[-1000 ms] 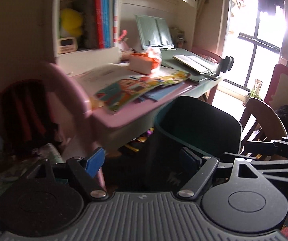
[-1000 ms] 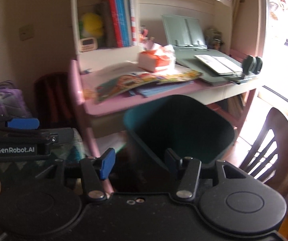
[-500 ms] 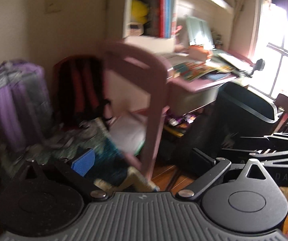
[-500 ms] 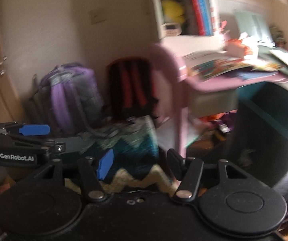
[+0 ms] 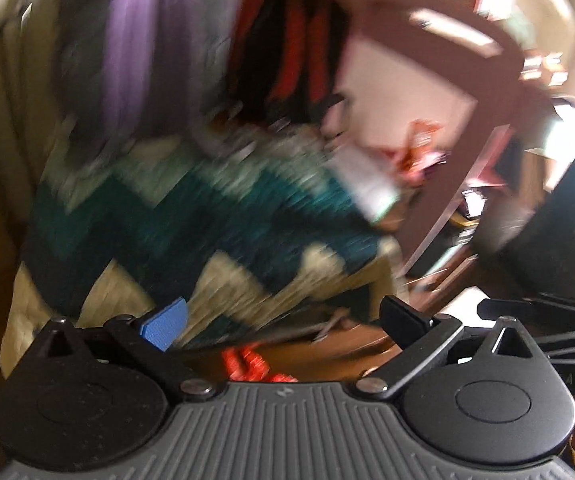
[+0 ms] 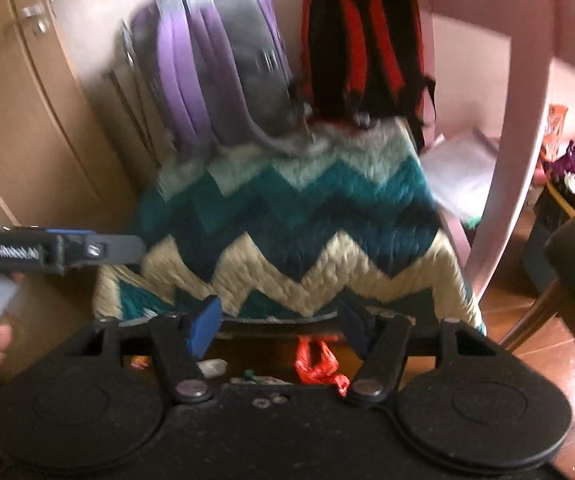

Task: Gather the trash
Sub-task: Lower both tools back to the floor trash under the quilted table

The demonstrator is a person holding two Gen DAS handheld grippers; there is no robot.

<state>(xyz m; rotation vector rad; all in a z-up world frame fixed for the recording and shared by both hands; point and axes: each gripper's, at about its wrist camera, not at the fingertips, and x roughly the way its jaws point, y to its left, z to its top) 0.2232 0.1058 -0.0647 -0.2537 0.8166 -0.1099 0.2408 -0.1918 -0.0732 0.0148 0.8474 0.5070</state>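
Note:
A crumpled red wrapper [image 6: 319, 366] lies on the wooden floor just below my right gripper [image 6: 281, 326], which is open and empty. It also shows, blurred, in the left wrist view [image 5: 253, 362] under my left gripper [image 5: 283, 322], open and empty too. A small white scrap [image 6: 212, 367] and other small bits [image 6: 253, 376] lie near it. The dark trash bin [image 5: 559, 216] stands at the right. The left gripper shows at the left edge of the right wrist view [image 6: 55, 248].
A zigzag teal and cream quilt [image 6: 295, 236] covers a low seat ahead. A purple backpack [image 6: 215, 68] and a red-black backpack [image 6: 363, 44] lean on the wall. A pink desk leg [image 6: 515, 120] stands right, with snack packets [image 6: 571, 168] beyond. A wooden door [image 6: 15, 92] is left.
Both views have swung left and down, from the desk and bin to the quilt, backpacks and floor. The red wrapper has come into view. Both grippers stay open.

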